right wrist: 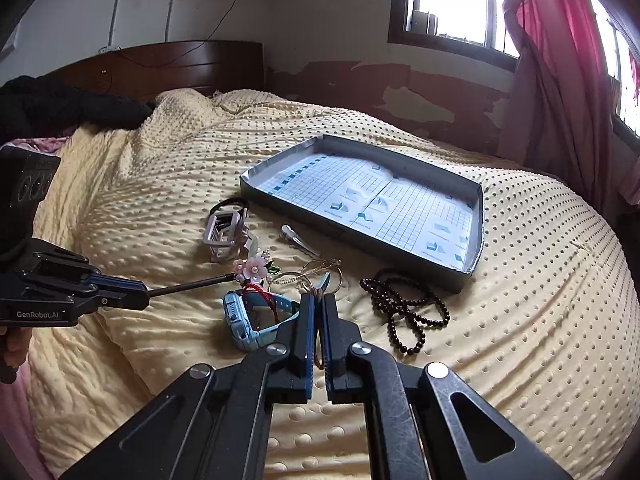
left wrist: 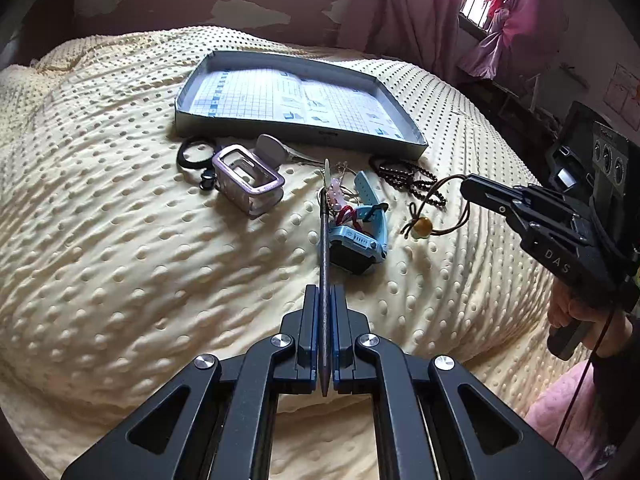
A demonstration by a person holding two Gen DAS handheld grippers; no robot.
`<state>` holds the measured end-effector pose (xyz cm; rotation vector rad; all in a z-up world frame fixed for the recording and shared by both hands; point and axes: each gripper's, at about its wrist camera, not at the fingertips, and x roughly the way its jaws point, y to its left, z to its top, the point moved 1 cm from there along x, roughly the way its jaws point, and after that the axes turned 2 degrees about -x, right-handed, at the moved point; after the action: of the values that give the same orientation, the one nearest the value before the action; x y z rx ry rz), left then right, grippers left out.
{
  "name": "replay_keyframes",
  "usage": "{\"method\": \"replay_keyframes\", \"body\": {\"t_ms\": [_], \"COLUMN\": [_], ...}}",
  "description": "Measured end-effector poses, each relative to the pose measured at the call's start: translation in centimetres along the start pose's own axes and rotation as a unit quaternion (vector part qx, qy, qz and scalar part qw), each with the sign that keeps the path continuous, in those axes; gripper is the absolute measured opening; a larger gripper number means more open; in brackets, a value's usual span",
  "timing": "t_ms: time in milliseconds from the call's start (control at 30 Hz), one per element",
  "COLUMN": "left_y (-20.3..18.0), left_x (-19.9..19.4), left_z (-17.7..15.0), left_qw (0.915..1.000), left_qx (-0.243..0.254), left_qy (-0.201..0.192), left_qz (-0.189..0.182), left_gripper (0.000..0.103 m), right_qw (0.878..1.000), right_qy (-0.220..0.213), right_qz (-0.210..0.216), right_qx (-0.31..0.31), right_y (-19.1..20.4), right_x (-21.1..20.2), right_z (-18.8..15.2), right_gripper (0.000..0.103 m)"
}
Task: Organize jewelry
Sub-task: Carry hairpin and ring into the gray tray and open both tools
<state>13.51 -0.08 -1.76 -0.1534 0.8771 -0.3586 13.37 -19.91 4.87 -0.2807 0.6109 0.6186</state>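
Observation:
My left gripper (left wrist: 325, 290) is shut on a dark hair stick (left wrist: 324, 248) and holds it above the bed. The stick's pink flower end (right wrist: 253, 268) hovers over the pile of jewelry. To its right, my right gripper (left wrist: 466, 184) is shut on a brown cord with a yellow bead (left wrist: 422, 227) hanging just above the blanket. In the right wrist view the cord (right wrist: 319, 356) runs between the shut fingers of that gripper (right wrist: 319, 298), with my left gripper (right wrist: 142, 294) at the left. A grey tray (left wrist: 300, 136) lined with grid paper lies behind the pile.
On the yellow dotted blanket lie a blue watch (left wrist: 360, 240), a dark bead necklace (left wrist: 404, 176), a purple-rimmed clear case (left wrist: 248, 180), a black hair tie (left wrist: 192, 154), a silver hair clip (right wrist: 298, 238) and gold bangles (right wrist: 320, 270). A wooden headboard (right wrist: 160, 64) stands behind.

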Motion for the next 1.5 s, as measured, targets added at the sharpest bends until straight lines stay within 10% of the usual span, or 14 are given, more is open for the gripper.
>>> {"method": "replay_keyframes", "body": {"t_ms": [500,933,1500], "left_y": [-1.3,-1.0,6.0], "left_x": [-3.4,-2.4,10.9], "left_z": [1.3,12.3,22.8], "left_qw": [0.9935,0.9822,0.9867], "left_qx": [-0.027,-0.050,-0.103], "left_qy": [-0.097,-0.168,-0.126], "left_qz": [-0.052,-0.066,0.013], "left_gripper": [0.003,0.003,0.003], "right_qw": [0.998,0.994,0.990], "right_qy": [-0.049,-0.101,-0.018], "right_qz": [0.018,0.007,-0.001], "right_qx": [0.047,0.035,0.140], "right_y": [-1.7,-4.6,-11.8], "right_x": [-1.6,0.4,15.2], "right_z": [1.7,9.5,12.0], "right_gripper": [0.003,0.003,0.003]}}
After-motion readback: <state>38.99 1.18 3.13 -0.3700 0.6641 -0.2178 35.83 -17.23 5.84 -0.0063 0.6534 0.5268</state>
